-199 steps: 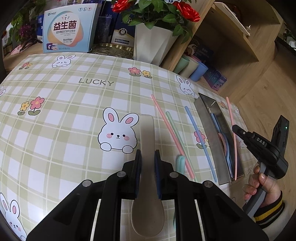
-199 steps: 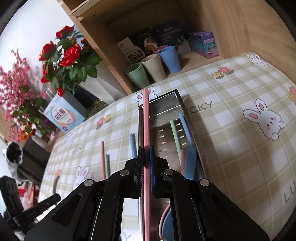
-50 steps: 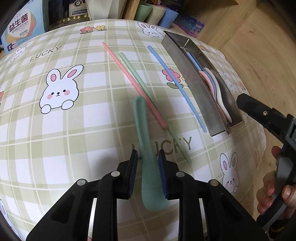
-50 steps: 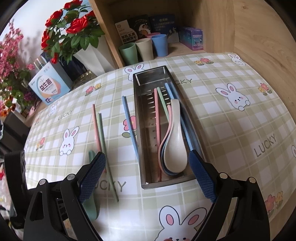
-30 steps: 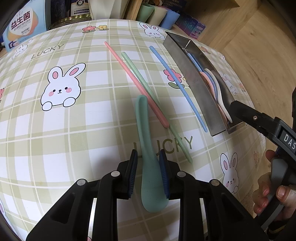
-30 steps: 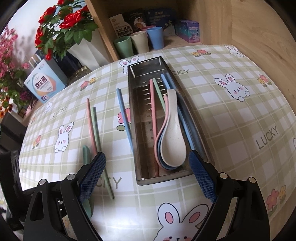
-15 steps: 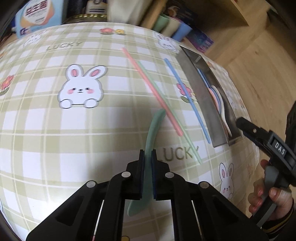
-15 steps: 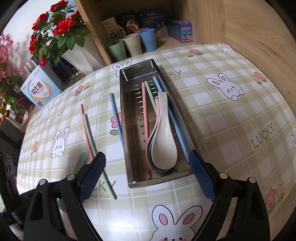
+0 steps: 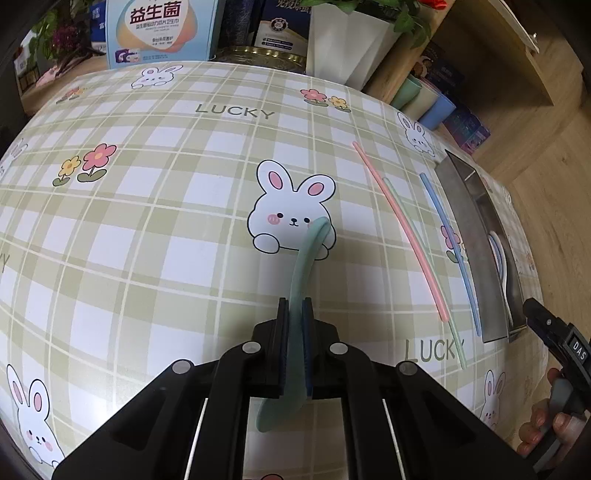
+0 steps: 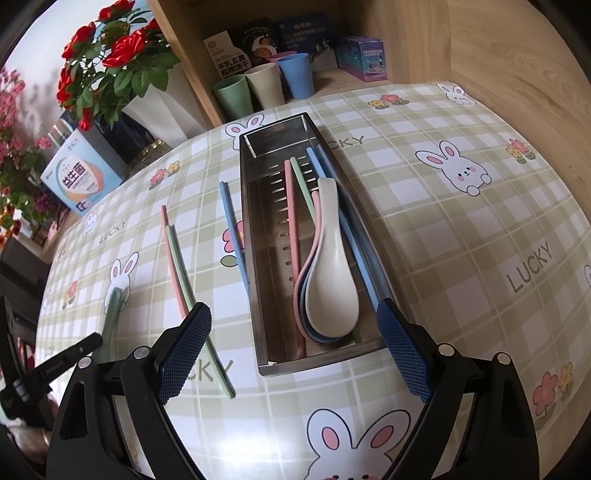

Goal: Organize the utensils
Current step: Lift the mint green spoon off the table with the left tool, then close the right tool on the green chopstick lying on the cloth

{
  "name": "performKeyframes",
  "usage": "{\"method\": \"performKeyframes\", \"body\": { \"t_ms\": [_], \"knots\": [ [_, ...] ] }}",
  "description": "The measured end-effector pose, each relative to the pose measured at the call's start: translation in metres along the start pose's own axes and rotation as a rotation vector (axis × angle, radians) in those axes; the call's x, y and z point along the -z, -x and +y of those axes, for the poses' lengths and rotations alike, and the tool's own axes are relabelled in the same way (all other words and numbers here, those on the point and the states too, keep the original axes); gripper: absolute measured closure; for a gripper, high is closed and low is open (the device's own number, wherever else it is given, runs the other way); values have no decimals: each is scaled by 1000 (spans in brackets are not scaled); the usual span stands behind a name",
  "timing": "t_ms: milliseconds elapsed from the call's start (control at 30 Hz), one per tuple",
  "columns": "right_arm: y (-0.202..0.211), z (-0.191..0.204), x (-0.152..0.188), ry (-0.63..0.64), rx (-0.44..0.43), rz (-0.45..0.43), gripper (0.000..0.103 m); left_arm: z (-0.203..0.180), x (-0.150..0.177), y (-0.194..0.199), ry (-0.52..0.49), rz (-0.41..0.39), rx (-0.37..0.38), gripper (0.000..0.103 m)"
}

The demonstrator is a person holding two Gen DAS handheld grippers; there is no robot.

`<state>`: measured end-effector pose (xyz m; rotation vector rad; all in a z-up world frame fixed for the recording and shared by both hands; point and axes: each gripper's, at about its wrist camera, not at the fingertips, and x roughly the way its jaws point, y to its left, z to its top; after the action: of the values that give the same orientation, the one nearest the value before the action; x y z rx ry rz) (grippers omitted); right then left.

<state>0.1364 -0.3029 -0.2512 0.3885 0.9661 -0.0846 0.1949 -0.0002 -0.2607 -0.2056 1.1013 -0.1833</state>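
My left gripper is shut on a green spoon, turned on edge and held above the checked tablecloth; the spoon also shows in the right wrist view. My right gripper is open and empty, just short of the near end of the steel tray. The tray holds stacked cream, pink and blue spoons and pink, green and blue chopsticks. A pink chopstick, a green chopstick and a blue chopstick lie on the cloth left of the tray.
A white flower pot with red roses, a blue box and a round gold tin stand at the table's back. Green, cream and blue cups sit on a wooden shelf behind the tray.
My left gripper closed on the green spoon, lifted it off the cloth and swung left toward the rabbit print. My right gripper stayed open near the tray's end.
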Motion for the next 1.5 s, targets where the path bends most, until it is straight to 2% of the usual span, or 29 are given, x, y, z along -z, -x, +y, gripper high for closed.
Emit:
{"method": "performKeyframes", "body": {
  "t_ms": [300,767,900,1067,1267,1400,1500],
  "knots": [
    [3,-8,4,-23,-12,-21,15,-30,15,-6,-88,42,60,96],
    [0,-4,7,-14,-26,-8,15,-37,20,-7,-106,72,98,95],
    [-1,-4,7,-16,-24,-7,15,-36,18,-6,-105,78,121,85],
    [-2,-5,6,-21,-24,-6,15,-35,15,-5,-111,75,131,85],
    [-2,-6,6,-26,-35,-2,15,-37,10,1,-153,47,124,79],
    [-2,-6,6,-25,-41,-2,15,-43,11,-7,-203,76,130,72],
    [-1,-5,6,-20,-43,-4,15,-47,14,-14,-230,81,107,72]
  ]
}}
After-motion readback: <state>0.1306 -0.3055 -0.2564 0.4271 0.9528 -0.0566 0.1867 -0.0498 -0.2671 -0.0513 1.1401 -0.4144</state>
